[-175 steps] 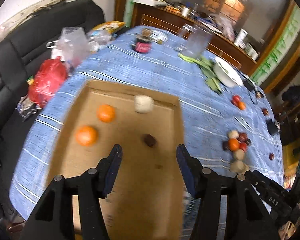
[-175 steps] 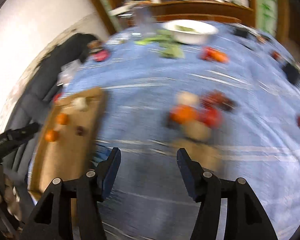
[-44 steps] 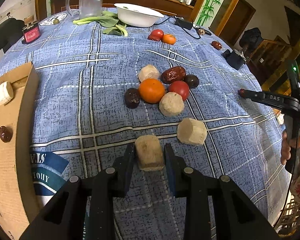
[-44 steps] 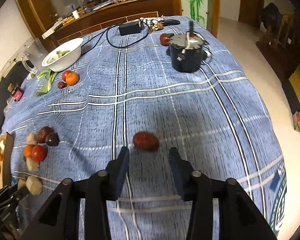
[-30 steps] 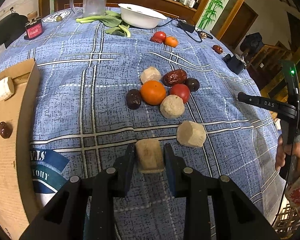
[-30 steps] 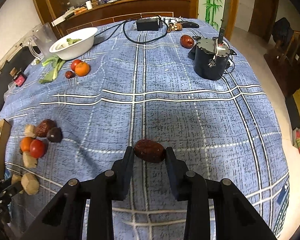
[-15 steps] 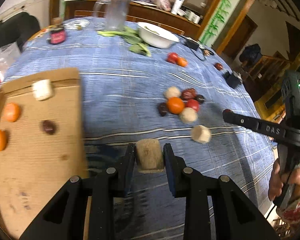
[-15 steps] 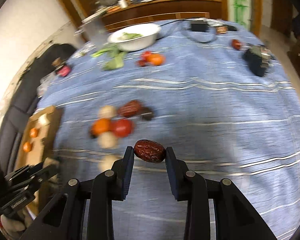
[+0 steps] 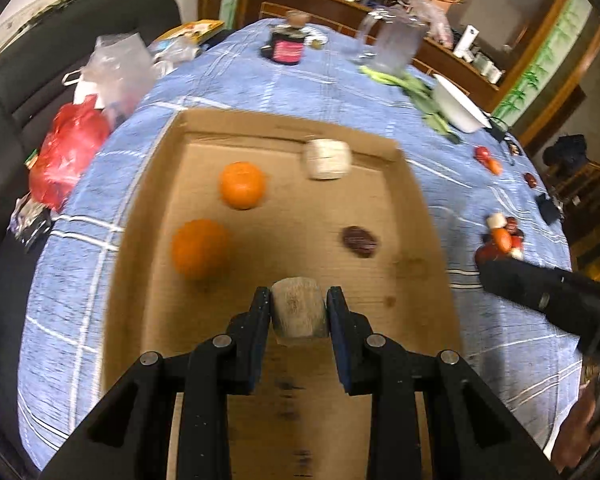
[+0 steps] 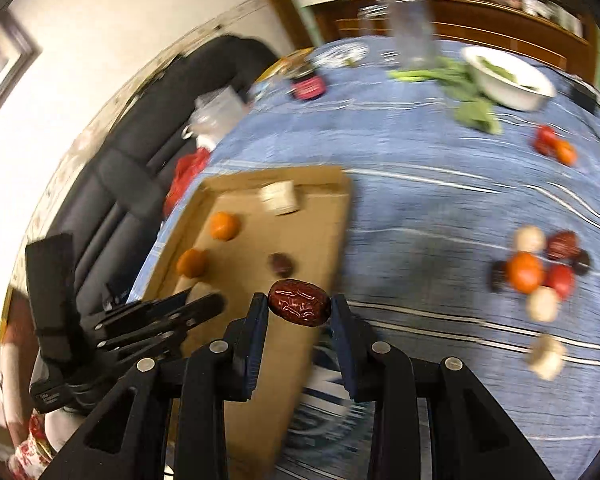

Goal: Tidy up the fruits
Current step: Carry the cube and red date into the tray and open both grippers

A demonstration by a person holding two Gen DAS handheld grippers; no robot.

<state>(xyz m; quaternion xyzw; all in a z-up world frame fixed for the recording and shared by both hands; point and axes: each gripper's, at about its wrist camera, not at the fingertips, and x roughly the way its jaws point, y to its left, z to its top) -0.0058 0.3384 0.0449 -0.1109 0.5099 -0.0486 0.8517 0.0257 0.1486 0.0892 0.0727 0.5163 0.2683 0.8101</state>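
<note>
My left gripper [image 9: 299, 311] has its fingers clenched on a tan block [image 9: 298, 312], held over the near part of the cardboard tray [image 9: 420, 216]. Ahead of the fingers in the tray lie two oranges [image 9: 242, 185], a white block [image 9: 326, 159] at the far wall and a dark date [image 9: 361, 241] ahead to the right.

My right gripper [image 10: 299, 312] grips a red date [image 10: 300, 307] end to end between its fingers, over the tray's right edge where it meets the blue checked cloth of the bench [image 10: 440, 200]. To the right of those fingers sits a blurred cluster of fruit [image 10: 525, 272], with a white bowl [image 10: 508, 80] far ahead.

Print on the cloth under the right fingers is too smeared to read. A label on the left gripper's body, seen from the right wrist, is too small to read.
</note>
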